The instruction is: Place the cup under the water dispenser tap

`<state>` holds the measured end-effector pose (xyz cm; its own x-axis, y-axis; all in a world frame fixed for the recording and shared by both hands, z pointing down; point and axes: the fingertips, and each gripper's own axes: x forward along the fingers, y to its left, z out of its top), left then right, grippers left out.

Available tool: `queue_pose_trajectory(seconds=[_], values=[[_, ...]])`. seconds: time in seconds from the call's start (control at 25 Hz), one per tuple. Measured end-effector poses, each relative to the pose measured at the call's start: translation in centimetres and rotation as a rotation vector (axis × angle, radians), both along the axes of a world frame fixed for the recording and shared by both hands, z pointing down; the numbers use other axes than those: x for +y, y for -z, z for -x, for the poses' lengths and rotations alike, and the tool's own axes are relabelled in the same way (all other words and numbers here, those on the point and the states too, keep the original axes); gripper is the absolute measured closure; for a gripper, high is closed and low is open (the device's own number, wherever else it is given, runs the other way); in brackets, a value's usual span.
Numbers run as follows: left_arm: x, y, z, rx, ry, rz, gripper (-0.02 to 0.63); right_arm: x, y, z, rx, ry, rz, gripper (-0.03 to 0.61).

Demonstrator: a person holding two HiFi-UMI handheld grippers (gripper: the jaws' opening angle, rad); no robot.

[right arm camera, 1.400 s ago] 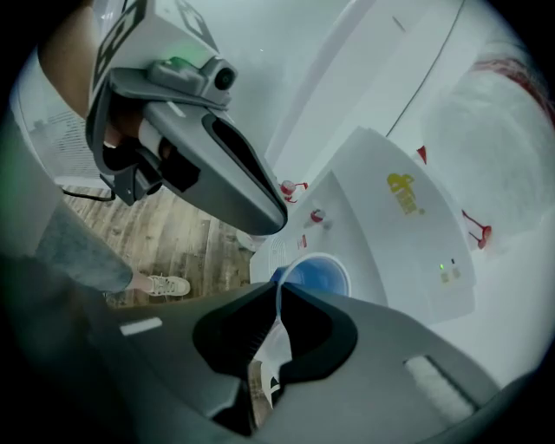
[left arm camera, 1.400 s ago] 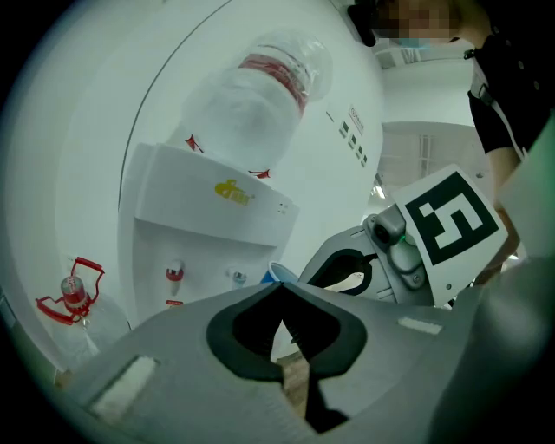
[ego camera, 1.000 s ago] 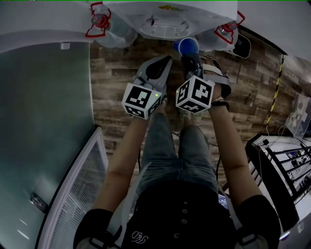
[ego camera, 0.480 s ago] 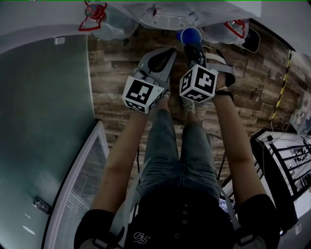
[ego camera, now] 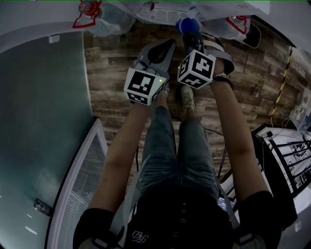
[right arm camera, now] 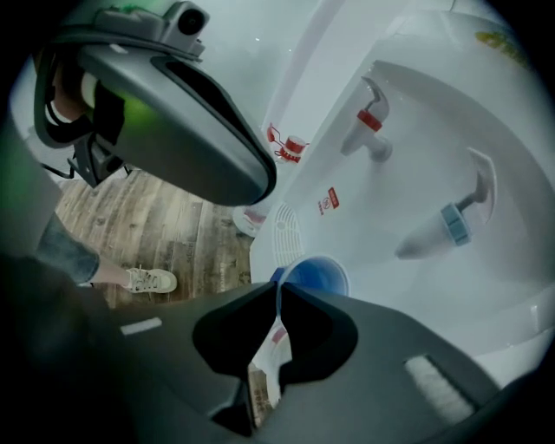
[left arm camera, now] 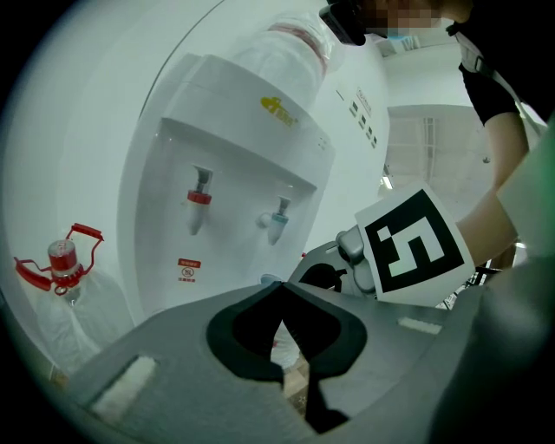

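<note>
A blue cup (right arm camera: 316,276) hangs by its rim from my right gripper (right arm camera: 279,286), which is shut on it. The cup is above the drip grille (right arm camera: 284,230) of the white water dispenser (left arm camera: 251,156), below and left of the blue tap (right arm camera: 455,221); the red tap (right arm camera: 371,121) is further left. In the head view the cup (ego camera: 188,24) sits at the tip of my right gripper (ego camera: 190,35), just before the dispenser's tray (ego camera: 163,14). My left gripper (ego camera: 170,44) hovers beside it to the left, jaws shut and empty (left arm camera: 279,288).
Two water bottles with red handles (ego camera: 87,12) (ego camera: 238,23) stand on the wooden floor either side of the dispenser. A glass partition (ego camera: 43,121) runs along the left. An equipment rack (ego camera: 286,160) stands at the right. The person's shoes (ego camera: 187,97) are under the grippers.
Both grippers have sunk in front of the dispenser, the right one still carrying the blue cup. The jaws have kept their state.
</note>
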<state>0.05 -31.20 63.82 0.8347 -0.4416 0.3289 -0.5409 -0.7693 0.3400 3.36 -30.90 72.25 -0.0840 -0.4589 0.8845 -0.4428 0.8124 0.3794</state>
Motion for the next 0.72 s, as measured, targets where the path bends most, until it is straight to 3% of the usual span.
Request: queue_pose_trajectory(seconds=[0.36,0.72], values=[[-1.7,-1.0,0.1,-0.014,0.032,0.005,0.617,-1.5,-2.1,-1.1,0.022,-0.005,0.021,0.558],[-1.9,-2.6,0.0,-0.034,0.054,0.061,0.617,-3.1,-3.4,-1.1,0.046,0.004,0.027,0.560]])
